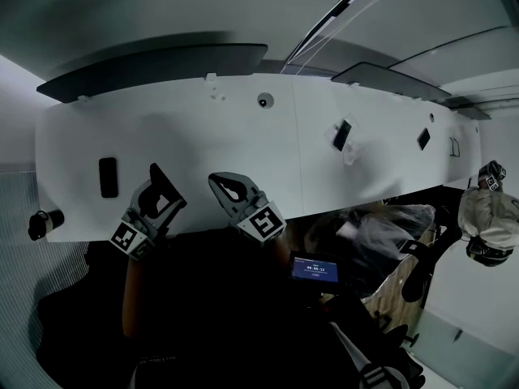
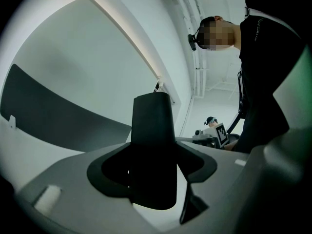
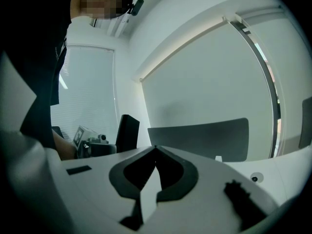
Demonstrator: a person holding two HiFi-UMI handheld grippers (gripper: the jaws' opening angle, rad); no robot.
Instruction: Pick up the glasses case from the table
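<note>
Glasses case (image 1: 166,186): dark, clamped in left gripper (image 1: 156,203) at the near left part of the white table (image 1: 203,128). Set on end, long axis running up and down, crosswise to the jaws; upper end looks narrower in the left gripper view. Lower end hidden, so contact with the table cannot be told.

No brand or label readable on the case. Black-and-white square markers on each gripper's cube (image 1: 128,237). Pale digits on a small screen (image 1: 315,270) at near right, too small to read.

Left jaws: moderately spread, closed on the case's sides. Right gripper (image 1: 217,181): just right of the left one, jaw tips together, nothing between them. Small dark rectangle (image 1: 108,177) flat on the table, further left.
</note>
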